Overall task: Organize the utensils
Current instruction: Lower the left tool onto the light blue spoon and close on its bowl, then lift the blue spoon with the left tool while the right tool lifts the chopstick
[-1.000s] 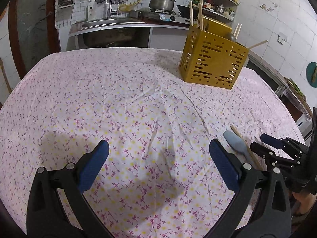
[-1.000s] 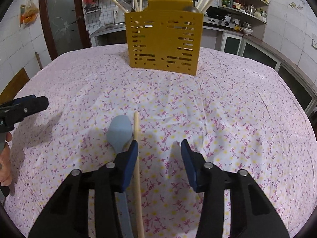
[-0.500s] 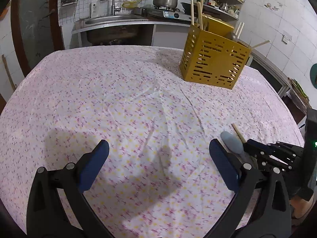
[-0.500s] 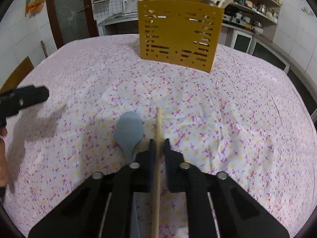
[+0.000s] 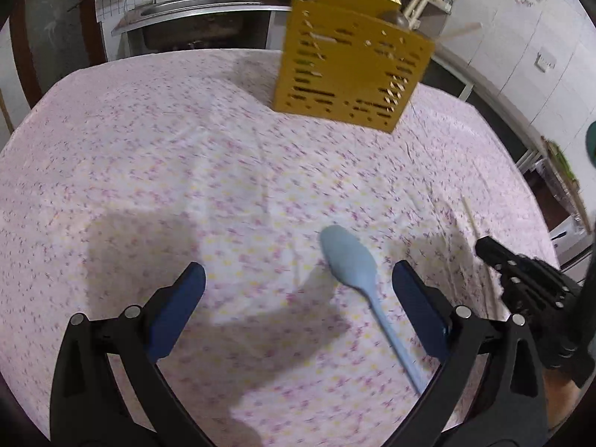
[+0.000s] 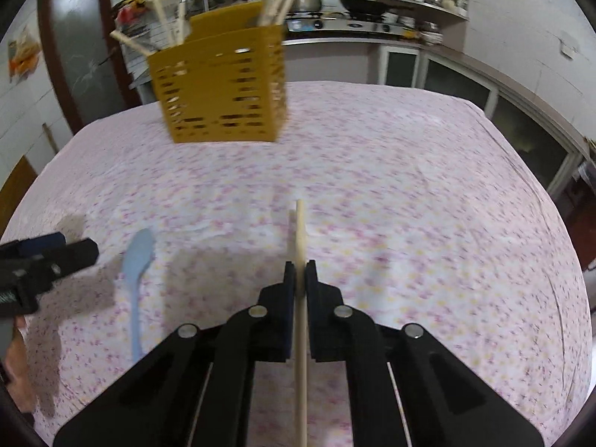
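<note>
Your right gripper [image 6: 300, 273] is clenched on the wooden chopstick [image 6: 301, 231]; its tip sticks out just past the pads, and the rest runs back between the two arms. Your left gripper [image 5: 298, 290] is released, the jaws standing wide. The light blue spoon [image 5: 352, 260] lies on the flowered tablecloth [image 5: 149, 156] between its fingers, nearer to the right one, touching neither. Far ahead of both grippers stands the yellow utensil holder [image 6: 223, 89], with sticks rising from it.
</note>
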Demonstrator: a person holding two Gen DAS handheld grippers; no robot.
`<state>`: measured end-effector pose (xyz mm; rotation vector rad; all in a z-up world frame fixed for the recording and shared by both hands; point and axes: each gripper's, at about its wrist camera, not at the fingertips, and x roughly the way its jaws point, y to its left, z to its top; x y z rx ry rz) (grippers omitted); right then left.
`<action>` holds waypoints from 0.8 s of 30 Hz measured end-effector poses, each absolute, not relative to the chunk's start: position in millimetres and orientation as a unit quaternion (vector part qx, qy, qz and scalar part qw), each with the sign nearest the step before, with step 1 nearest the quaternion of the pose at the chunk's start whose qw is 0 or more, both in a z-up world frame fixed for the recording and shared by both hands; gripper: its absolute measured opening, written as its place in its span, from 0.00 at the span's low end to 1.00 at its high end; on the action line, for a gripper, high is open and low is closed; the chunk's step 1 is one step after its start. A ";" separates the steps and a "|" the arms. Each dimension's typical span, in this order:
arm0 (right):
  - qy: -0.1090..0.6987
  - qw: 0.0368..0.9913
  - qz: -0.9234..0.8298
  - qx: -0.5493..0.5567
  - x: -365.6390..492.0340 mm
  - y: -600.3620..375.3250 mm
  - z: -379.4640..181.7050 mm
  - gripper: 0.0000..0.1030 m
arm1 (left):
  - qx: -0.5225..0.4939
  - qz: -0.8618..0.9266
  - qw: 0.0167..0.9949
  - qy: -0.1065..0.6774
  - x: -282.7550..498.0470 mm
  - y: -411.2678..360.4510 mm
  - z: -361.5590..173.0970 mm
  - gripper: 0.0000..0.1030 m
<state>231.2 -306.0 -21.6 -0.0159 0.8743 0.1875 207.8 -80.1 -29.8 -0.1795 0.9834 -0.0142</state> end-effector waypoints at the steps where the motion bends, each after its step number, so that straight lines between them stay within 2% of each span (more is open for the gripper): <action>1: 0.423 0.902 0.088 -0.006 231.9 -310.1 -22.0 0.06 | -0.083 -0.003 0.876 0.475 209.7 -86.3 -32.1 0.92; 4: 0.422 0.903 0.084 0.006 231.0 -322.7 -25.2 0.06 | -0.086 0.000 0.865 0.495 216.3 -101.0 -42.5 0.75; 5: 0.422 0.903 0.083 0.009 231.2 -324.8 -26.2 0.06 | -0.086 0.000 0.861 0.501 217.6 -103.3 -45.5 0.63; 6: 0.421 0.903 0.083 0.012 230.8 -327.1 -26.7 0.06 | -0.080 0.003 0.856 0.511 220.5 -108.1 -50.3 0.59; 12: 0.415 0.906 0.084 0.016 229.1 -330.3 -26.6 0.06 | -0.037 0.033 0.857 0.513 231.0 -123.9 -55.1 0.59; 13: 0.414 0.906 0.084 0.017 229.1 -330.5 -25.8 0.06 | -0.033 0.033 0.856 0.514 234.1 -125.2 -55.3 0.57; 17: 0.411 0.908 0.086 0.018 227.6 -330.1 -21.6 0.06 | -0.017 0.024 0.856 0.517 240.6 -127.7 -54.0 0.37; 24: 0.403 0.911 0.091 0.019 224.0 -317.7 -9.6 0.06 | 0.011 -0.019 0.856 0.517 242.9 -127.0 -51.6 0.32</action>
